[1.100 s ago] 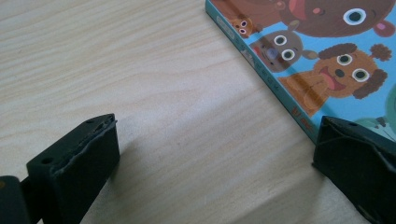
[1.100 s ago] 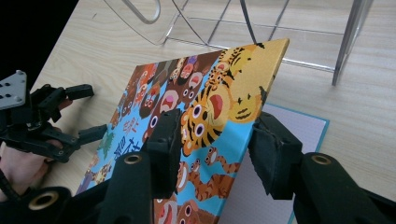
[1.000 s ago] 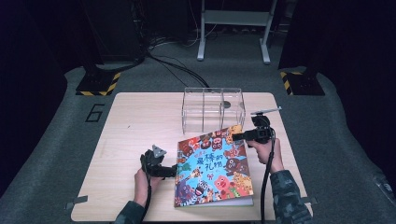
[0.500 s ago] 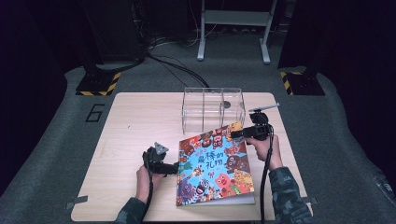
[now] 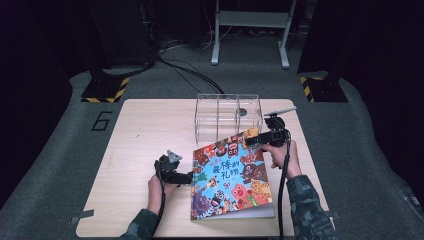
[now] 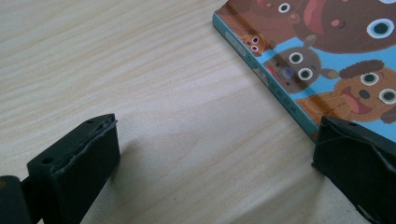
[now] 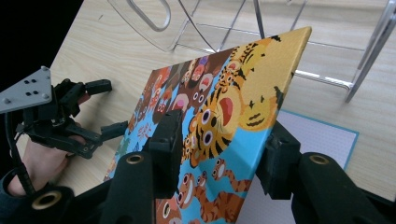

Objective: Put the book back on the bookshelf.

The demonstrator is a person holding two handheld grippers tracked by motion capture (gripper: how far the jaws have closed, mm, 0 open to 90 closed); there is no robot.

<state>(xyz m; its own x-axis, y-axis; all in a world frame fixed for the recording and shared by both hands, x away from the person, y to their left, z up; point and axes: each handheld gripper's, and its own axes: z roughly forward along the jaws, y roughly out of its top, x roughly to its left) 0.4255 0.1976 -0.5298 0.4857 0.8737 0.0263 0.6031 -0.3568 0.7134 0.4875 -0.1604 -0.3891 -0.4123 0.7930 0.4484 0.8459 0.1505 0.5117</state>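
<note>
Since the earlier frame I see little change: the book's cover [image 5: 232, 172] is raised a touch more at its far right corner, and both of my hands sit about where they were.

Nearest to me, the left gripper [image 5: 187, 177] lies low on the wooden table [image 5: 145, 130] at the book's left edge. Its 2 jaws stand wide apart with nothing between them; in the left gripper view 1 jaw rests on bare wood and the other sits at the book's [image 6: 327, 60] spine edge, and I cannot tell whether it touches.

The picture book lies on the table's near right part, its colourful cartoon-animal cover facing up. The spine side stays flat on the table while the far right corner of the cover is lifted.

Farther off, the right gripper [image 5: 250, 141] has that lifted corner. In the right gripper view its 2 jaws are closed on the cover [image 7: 224, 121], 1 pad on the printed face and 1 behind it, with a white inner page [image 7: 322, 135] showing below.

Just beyond the book stands a clear plastic rack [image 5: 227, 112] with upright dividers, its near edge close to the lifted corner.
</note>
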